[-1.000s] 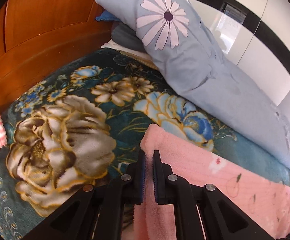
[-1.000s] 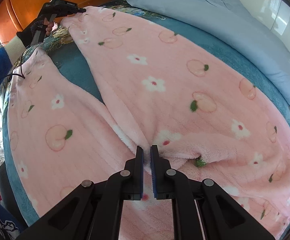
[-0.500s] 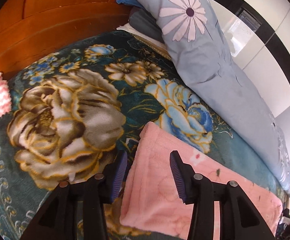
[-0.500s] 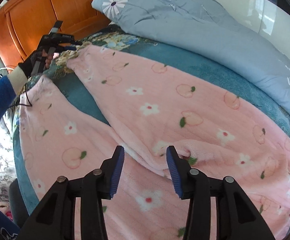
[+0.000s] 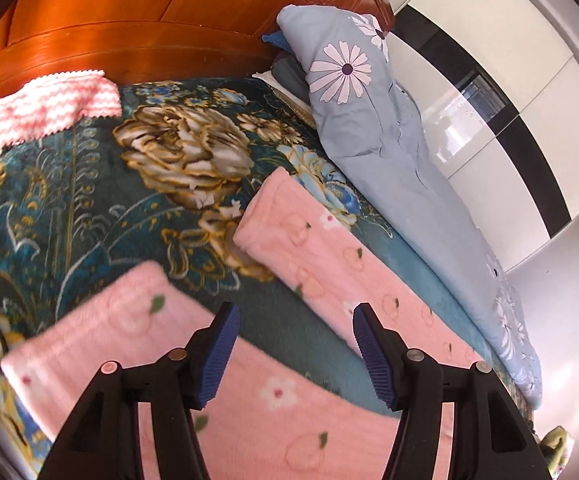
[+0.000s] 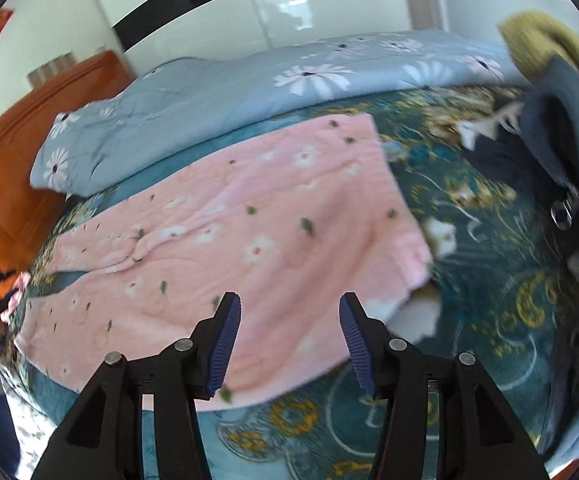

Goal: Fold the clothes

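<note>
Pink fleece pyjama trousers with a peach and flower print lie spread flat on the teal floral bedspread. In the left wrist view the two leg ends (image 5: 305, 236) (image 5: 137, 312) lie apart. My left gripper (image 5: 293, 356) is open and empty above the near leg. In the right wrist view the whole trousers (image 6: 249, 216) lie flat, waist end to the right. My right gripper (image 6: 287, 344) is open and empty above their near edge.
A grey-blue daisy quilt (image 5: 389, 148) (image 6: 249, 84) runs along the far side of the bed. An orange wooden headboard (image 5: 129, 28) stands behind. A pink zigzag cloth (image 5: 45, 104) lies by it. Dark and olive clothes (image 6: 549, 128) are piled at the right.
Both grippers let go of the trousers and opened wide. Both pulled back and up, and the trousers now lie flat on the bed.
</note>
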A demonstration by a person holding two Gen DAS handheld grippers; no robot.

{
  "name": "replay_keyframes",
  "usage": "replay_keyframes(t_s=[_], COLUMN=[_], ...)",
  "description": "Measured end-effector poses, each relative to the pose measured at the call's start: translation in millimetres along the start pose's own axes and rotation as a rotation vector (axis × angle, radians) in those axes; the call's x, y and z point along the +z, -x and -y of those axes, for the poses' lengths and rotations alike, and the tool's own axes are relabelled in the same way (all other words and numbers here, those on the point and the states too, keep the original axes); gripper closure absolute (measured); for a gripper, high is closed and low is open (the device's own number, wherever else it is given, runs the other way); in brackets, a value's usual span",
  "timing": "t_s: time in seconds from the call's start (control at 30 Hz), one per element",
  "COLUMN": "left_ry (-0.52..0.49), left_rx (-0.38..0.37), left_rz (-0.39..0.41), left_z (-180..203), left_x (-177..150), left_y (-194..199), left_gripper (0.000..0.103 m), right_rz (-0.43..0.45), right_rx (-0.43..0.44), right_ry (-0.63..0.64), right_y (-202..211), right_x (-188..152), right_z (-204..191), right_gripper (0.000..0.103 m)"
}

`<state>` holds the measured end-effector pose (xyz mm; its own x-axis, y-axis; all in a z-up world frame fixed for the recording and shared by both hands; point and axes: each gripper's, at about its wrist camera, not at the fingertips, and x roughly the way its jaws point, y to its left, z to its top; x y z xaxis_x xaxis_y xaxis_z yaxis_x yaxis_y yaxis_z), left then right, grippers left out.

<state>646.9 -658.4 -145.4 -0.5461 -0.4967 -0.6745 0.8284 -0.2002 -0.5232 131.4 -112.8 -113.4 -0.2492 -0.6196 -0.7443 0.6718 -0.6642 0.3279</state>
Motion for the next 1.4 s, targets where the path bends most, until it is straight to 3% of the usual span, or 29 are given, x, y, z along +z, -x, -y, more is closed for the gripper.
replay_keyframes(t_s=[0.17,0.43,0.63,0.87,0.9,0.93,0.97,1.0,1.03,1.17,1.27,1.4], left_ry=[-0.055,0.070,0.153,0.218,0.233,0.249,0.266,0.282,0.298,0.322,0.255,0.243], left_rx=[0.151,0.239,0.263,0.159,0.141,0.128,0.120,0.112,0.108,0.066,0.027,-0.030], left_rz=[0.014,-0.004,-0.022,0.043,0.052,0.057,0.056,0.056,0.054,0.081,0.113,0.105], left_z=[-2.7,-58.0,-83.8,-98.7,-101.3,-103.8,-106.0,-108.3,-110.3,-109.0,-92.3,-83.2], left_x=[-50.8,-93.6,-106.3,-87.1,-84.0,-81.8,-80.7,-79.6,-78.6,-76.2,-75.1,-75.1], left_y=[28.8,54.3,43.6,39.8,39.3,38.9,38.4,37.9,37.7,50.9,72.6,86.6], left_gripper=[0.037,0.033,0.033,0.035,0.036,0.048,0.067,0.076,0.094,0.098,0.098,0.098], right_rz=[-0.018,-0.008,-0.013,0.005,0.009,0.010,0.007,0.005,0.008,0.088,0.165,0.171], right_rx=[0.091,0.150,0.165,0.193,0.196,0.198,0.195,0.189,0.184,0.192,0.193,0.206], right_ry=[-0.221,-0.322,-0.352,-0.404,-0.417,-0.428,-0.436,-0.440,-0.438,-0.430,-0.409,-0.414], right_y=[-20.5,-48.8,-63.5,-69.1,-68.5,-68.3,-68.2,-67.6,-65.8,-35.1,-2.8,15.3], right_x=[-10.5,-9.7,-10.8,-7.6,-7.8,-7.7,-7.5,-7.0,-6.3,-1.3,3.3,-2.5], right_z=[45.3,52.7,52.6,56.5,57.8,59.3,60.9,62.1,63.1,71.2,78.8,91.2], right_gripper=[0.050,0.045,0.045,0.047,0.055,0.070,0.078,0.094,0.095,0.098,0.098,0.099])
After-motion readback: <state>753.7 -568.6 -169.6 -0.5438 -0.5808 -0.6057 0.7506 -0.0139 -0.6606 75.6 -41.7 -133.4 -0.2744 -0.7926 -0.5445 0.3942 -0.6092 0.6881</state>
